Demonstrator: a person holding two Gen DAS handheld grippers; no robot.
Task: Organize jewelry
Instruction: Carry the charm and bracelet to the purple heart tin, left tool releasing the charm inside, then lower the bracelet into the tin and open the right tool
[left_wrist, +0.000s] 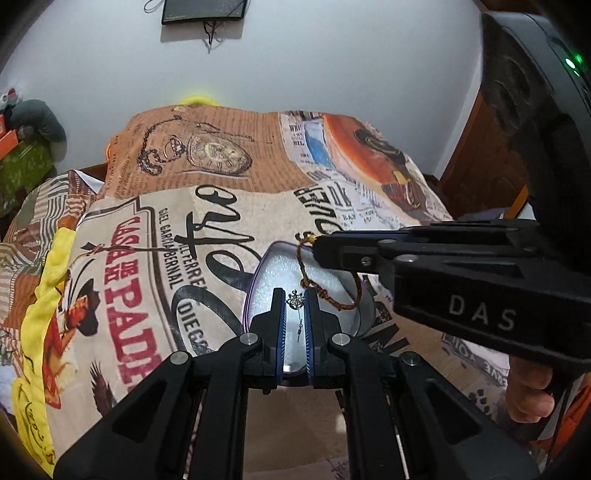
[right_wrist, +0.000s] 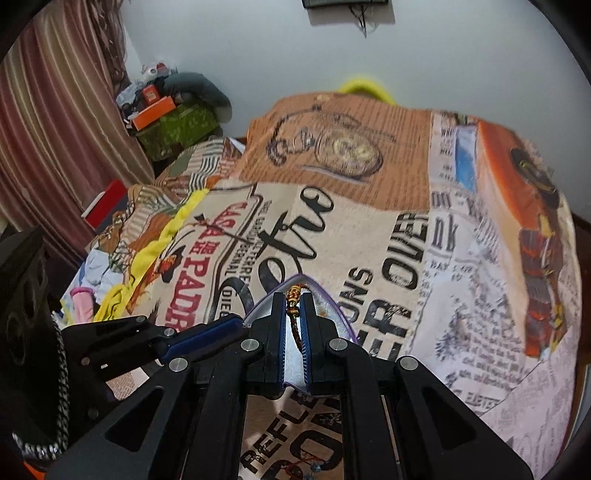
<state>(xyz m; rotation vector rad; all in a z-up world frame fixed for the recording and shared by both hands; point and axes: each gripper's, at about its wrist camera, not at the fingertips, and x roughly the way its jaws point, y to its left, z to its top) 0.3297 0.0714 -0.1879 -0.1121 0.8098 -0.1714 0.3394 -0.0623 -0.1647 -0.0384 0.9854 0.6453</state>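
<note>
A small dish (left_wrist: 264, 284) with a purple rim and silvery lining lies on the printed cloth. My left gripper (left_wrist: 295, 297) hangs just over it, shut on a small silver pendant (left_wrist: 295, 302) with a tiny piece dangling below. From the right comes my right gripper (left_wrist: 317, 246), shut on a brown braided cord bracelet (left_wrist: 356, 295) that loops down over the dish. In the right wrist view, the right gripper (right_wrist: 294, 301) pinches the braided cord (right_wrist: 295, 332) below its gold bead (right_wrist: 292, 295), above the dish (right_wrist: 327, 295). The left gripper (right_wrist: 240, 324) is beside it on the left.
A printed newspaper-style cloth (left_wrist: 229, 177) covers the surface, with a yellow cloth (left_wrist: 55, 280) along its left edge. A hand (left_wrist: 528, 391) holds the right gripper's handle. A silver chain (right_wrist: 62, 387) hangs at the lower left. Boxes and clutter (right_wrist: 170, 114) sit by the curtain.
</note>
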